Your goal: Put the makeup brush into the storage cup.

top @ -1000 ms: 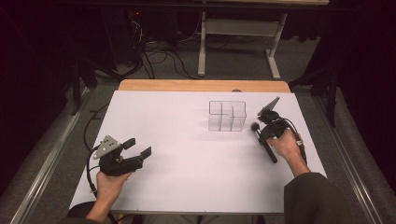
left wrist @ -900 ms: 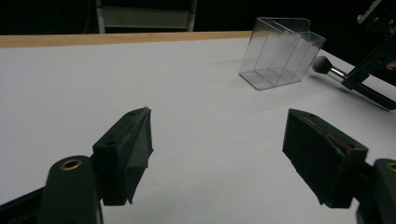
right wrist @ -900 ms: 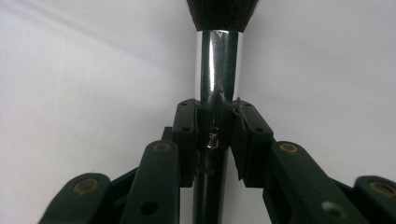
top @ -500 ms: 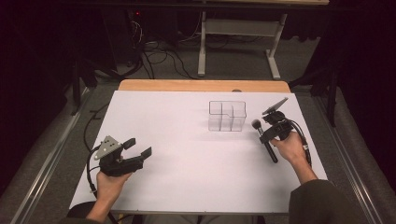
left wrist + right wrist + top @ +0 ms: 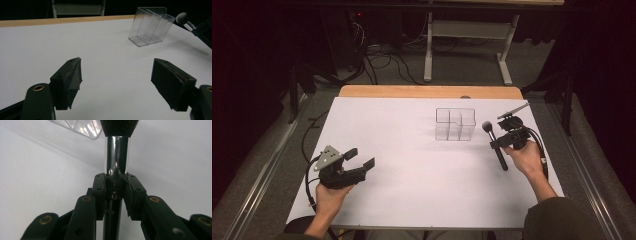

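Lab: white-covered table (image 5: pixel 412 150), floor cables (image 5: pixel 382 62), dark curtains.

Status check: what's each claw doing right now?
Right gripper shut on brush. Left gripper open, empty. Clear organizer just beyond brush, nothing between.

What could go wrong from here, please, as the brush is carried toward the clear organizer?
1. The right tongs grip the brush at its smooth metal collar, so it might slip or swivel.
2. The clear organizer stands loose on the white table; a nudge from the long handle could tip or push it.
3. The left tongs stand open, far away, so nothing steadies it.
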The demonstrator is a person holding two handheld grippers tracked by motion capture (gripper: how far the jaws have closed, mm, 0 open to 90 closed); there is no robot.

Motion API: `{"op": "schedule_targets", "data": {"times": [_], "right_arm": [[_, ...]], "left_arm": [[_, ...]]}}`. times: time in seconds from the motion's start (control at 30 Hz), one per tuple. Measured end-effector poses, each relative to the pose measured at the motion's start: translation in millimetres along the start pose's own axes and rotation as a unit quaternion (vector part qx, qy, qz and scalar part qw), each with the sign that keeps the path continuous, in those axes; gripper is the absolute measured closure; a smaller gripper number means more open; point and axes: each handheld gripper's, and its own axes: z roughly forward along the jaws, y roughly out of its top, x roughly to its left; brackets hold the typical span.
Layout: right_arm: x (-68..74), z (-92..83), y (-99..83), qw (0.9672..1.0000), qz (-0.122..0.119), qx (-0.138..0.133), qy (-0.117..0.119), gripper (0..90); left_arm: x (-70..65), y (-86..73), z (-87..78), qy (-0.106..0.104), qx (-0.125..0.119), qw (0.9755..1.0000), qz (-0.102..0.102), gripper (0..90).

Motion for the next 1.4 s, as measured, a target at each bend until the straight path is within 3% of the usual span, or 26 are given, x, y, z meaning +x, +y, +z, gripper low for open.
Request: {"op": "schedule_targets", "data": {"times": [0.6,0.77,0.9,1.13,1.4], "right_arm": [[3.2,-14.7,-1.4,0.9975,-0.009,-0.065,0.024,74.5],[6.2,-18.2,-0.7,0.9953,-0.010,-0.091,0.030,74.5],[8.3,-20.9,-1.0,0.9937,-0.026,-0.105,0.026,74.5],[12.8,-25.9,-0.9,0.9915,-0.030,-0.125,0.019,74.3],[16.6,-30.3,1.8,0.9868,-0.038,-0.157,0.018,74.2]], "left_arm": [[-1.0,-0.6,0.0,0.005,-0.001,0.9999,0.011,25.0],[-1.5,-0.8,0.3,0.006,-0.002,0.9999,0.012,25.0],[-1.5,-0.9,0.6,0.006,0.000,0.9999,0.013,25.0],[-1.4,-0.9,0.5,0.005,0.000,0.9999,0.012,25.0],[-1.2,-0.8,0.7,0.004,0.000,0.9999,0.010,24.9]]}}
